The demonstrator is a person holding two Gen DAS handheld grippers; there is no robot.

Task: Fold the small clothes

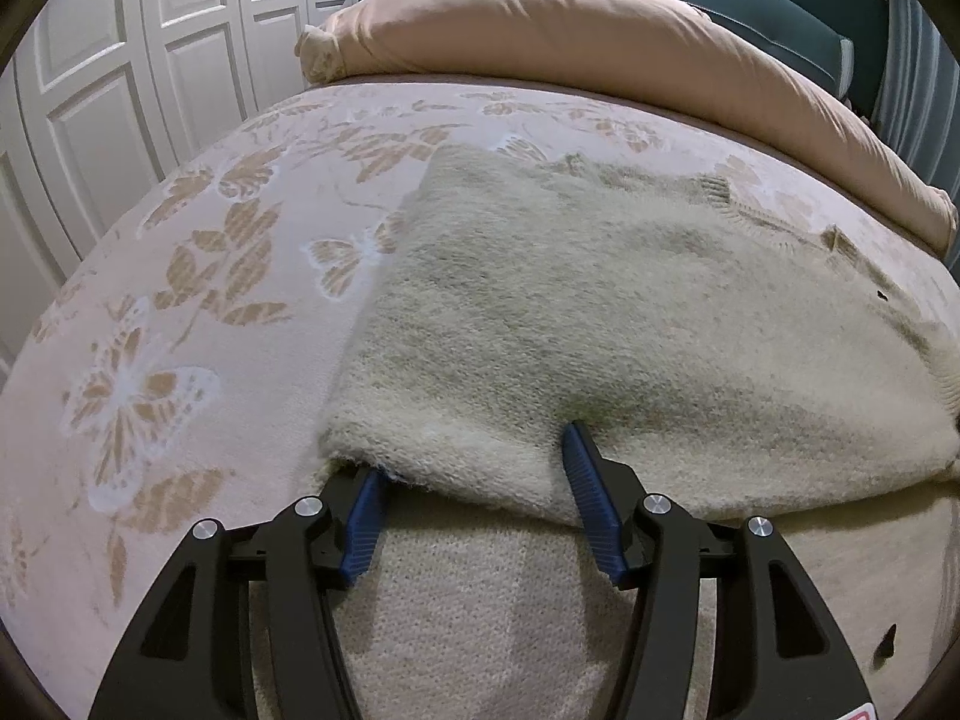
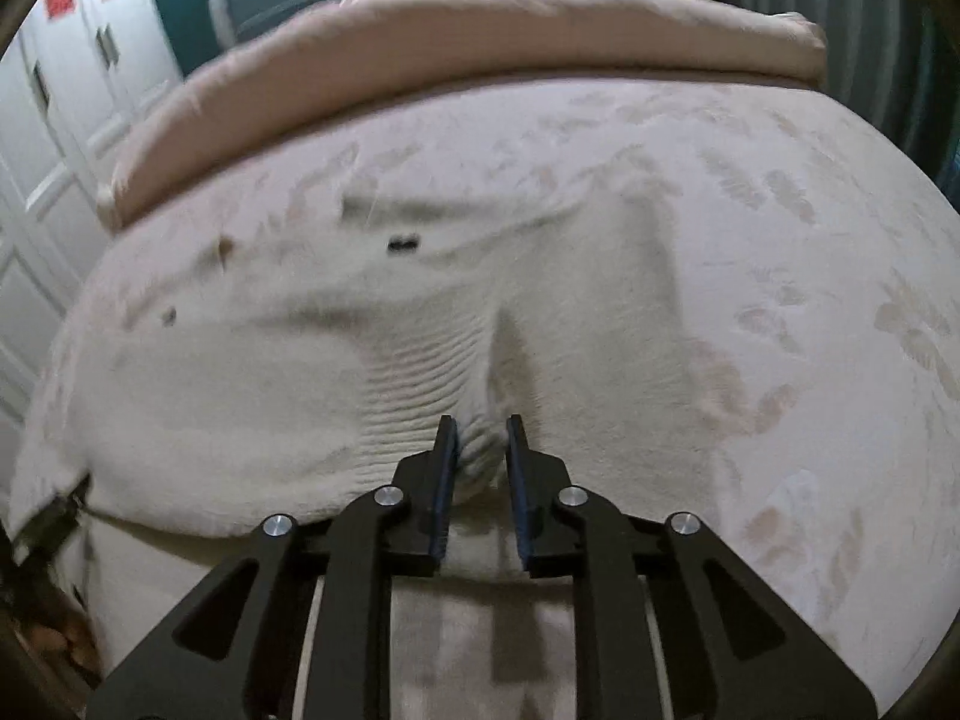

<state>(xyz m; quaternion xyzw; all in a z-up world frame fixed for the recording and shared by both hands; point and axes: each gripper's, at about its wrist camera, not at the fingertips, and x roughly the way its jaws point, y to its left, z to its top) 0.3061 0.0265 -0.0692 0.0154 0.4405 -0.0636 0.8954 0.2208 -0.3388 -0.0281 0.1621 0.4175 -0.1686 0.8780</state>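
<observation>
My left gripper (image 1: 474, 468) is spread wide at the near left corner of the sweater (image 1: 600, 312). Its left finger is tucked under the folded edge, while the right finger lies on top of the knit, so the folded edge sits between the two but they are not pinched on it.

The sweater is cream and fuzzy, lying on the bed (image 1: 180, 276) with its near part folded over a lower layer that runs toward me under the gripper. The bed cover has a tan leaf and butterfly print. A pink duvet (image 1: 570, 30) lies rolled along the far edge of the bed, and white cabinet doors (image 1: 132, 60) stand at the left.

My right gripper (image 2: 482, 438) is narrowed around a bunched ribbed part of the sweater (image 2: 270, 372), with the fabric held between the fingers. That view is blurred, so finer detail is hard to tell.
</observation>
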